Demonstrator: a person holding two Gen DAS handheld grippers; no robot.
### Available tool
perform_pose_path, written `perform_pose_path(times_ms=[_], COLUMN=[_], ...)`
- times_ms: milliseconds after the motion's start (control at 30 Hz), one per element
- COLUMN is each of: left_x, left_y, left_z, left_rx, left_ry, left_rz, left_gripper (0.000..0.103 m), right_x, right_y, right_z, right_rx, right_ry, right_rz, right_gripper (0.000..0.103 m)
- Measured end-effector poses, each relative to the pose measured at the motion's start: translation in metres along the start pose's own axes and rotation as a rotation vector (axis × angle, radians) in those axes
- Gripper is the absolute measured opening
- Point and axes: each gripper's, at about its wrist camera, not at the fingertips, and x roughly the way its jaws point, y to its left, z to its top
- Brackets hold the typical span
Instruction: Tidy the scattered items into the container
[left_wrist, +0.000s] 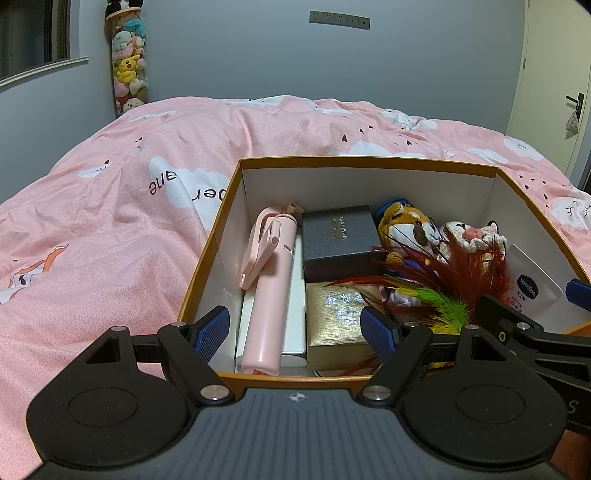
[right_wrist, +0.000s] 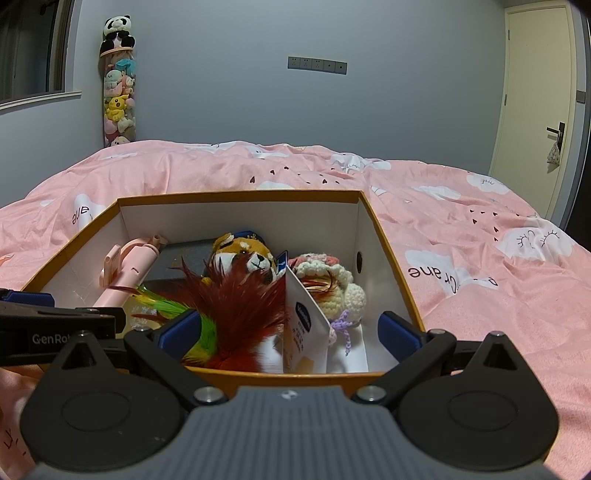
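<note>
An orange-rimmed cardboard box (left_wrist: 207, 243) sits on the pink bed. Inside lie a pink selfie stick (left_wrist: 267, 295), a dark grey gift box (left_wrist: 338, 240), a gold box (left_wrist: 334, 325), a red panda plush (left_wrist: 408, 225), a crocheted toy (left_wrist: 474, 236), a feather toy (left_wrist: 454, 284) and a white Vaseline pouch (left_wrist: 532, 284). My left gripper (left_wrist: 295, 328) is open and empty over the box's near left side. My right gripper (right_wrist: 290, 326) is open and empty over the near right side, around the feather toy (right_wrist: 236, 310) and the pouch (right_wrist: 306, 328). The box rim (right_wrist: 388, 243) also shows there.
The pink duvet (left_wrist: 129, 240) spreads around the box. A tall clear tube of plush toys (left_wrist: 129, 62) stands against the far wall. A door (right_wrist: 535, 110) is at the far right. The right gripper's body (left_wrist: 517, 325) crosses the left wrist view at right.
</note>
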Motion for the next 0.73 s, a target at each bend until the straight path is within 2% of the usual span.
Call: perform_pose_path(times_ms=[733], left_x=[0.0004], left_y=[0.0004], left_z=[-0.0001], left_rx=[-0.001], left_ry=[0.006], left_rz=[0.001], left_gripper=[0.092], right_x=[0.0014], right_y=[0.0013], right_z=[-0.0013], right_rx=[0.001], right_ry=[-0.004], right_rz=[-0.002], right_gripper=[0.102])
